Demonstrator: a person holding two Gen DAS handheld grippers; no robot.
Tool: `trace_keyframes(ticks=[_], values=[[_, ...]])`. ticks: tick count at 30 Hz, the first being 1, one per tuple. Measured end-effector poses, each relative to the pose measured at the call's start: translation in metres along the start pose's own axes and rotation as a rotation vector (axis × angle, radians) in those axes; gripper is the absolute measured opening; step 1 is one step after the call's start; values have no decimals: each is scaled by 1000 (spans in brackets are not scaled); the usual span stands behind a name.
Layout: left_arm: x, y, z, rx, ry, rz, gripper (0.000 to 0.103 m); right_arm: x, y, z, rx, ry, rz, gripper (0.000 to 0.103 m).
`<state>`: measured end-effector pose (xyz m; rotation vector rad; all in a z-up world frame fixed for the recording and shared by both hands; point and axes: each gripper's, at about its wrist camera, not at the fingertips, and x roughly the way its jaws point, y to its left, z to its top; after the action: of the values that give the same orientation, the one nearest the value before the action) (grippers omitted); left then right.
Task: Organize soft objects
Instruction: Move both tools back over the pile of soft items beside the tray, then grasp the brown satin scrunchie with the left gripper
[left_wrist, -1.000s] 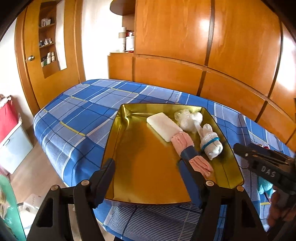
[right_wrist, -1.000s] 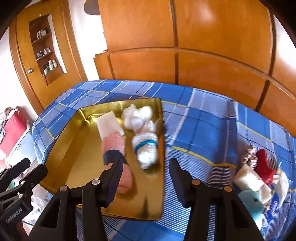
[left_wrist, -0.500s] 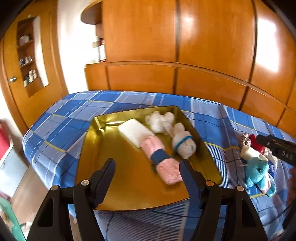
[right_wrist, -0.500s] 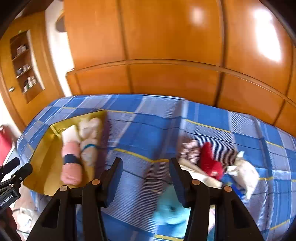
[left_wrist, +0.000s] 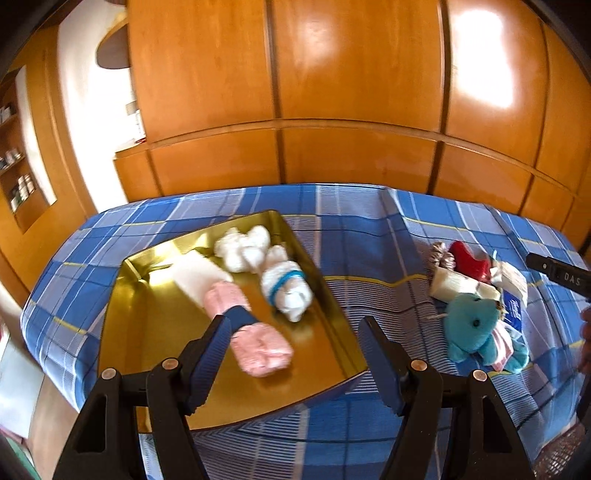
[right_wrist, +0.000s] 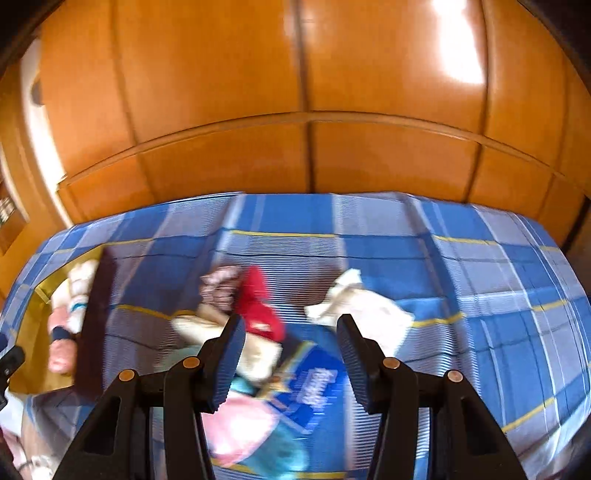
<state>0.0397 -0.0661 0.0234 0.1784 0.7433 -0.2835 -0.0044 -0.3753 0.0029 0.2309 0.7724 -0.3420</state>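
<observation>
A gold metal tray (left_wrist: 155, 332) lies on the blue plaid bed. In it are a pink roll with a navy band (left_wrist: 251, 332), a white roll with a blue band (left_wrist: 286, 290), a white fluffy bundle (left_wrist: 242, 243) and a white pad (left_wrist: 197, 277). My left gripper (left_wrist: 291, 339) is open and empty over the tray's near right corner. To the right lies a pile: a teal plush (left_wrist: 471, 332), a red item (right_wrist: 258, 302), a cream packet (left_wrist: 458, 286) and a blue tissue pack (right_wrist: 314, 387). My right gripper (right_wrist: 291, 339) is open and empty just above this pile.
A white crumpled cloth (right_wrist: 365, 302) lies right of the pile. Wooden wardrobe panels (left_wrist: 332, 92) stand behind the bed (right_wrist: 480, 258). A shelf niche (left_wrist: 14, 177) is at the far left. The tray's edge (right_wrist: 92, 325) shows at the left of the blurred right wrist view.
Both grippers have swung to the right. The right gripper left the tray and now hangs over the pile of soft items. Both stayed open.
</observation>
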Motion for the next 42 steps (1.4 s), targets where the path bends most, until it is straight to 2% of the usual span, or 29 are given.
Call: trace_keyframes(ticks=[4, 8, 16, 20, 22, 27, 33, 42], values=[[3, -17, 1, 34, 10, -24, 72, 9, -30, -6, 109, 7, -44, 52], [8, -33, 0, 66, 24, -48, 72, 14, -48, -8, 197, 27, -40, 52], [17, -64, -5, 121, 67, -125, 72, 13, -47, -7, 213, 28, -10, 52], [20, -86, -7, 180, 84, -188, 72, 13, -47, -7, 217, 30, -5, 52], [23, -96, -10, 201, 105, -224, 79, 13, -47, -7, 222, 33, 1, 52], [38, -114, -12, 158, 204, -339, 79, 11, -50, -6, 234, 22, 2, 52], [49, -125, -7, 135, 249, -363, 79, 13, -61, -7, 290, 35, 7, 52], [69, -125, 29, 40, 249, -374, 82, 18, -78, -12, 378, 74, -14, 52]])
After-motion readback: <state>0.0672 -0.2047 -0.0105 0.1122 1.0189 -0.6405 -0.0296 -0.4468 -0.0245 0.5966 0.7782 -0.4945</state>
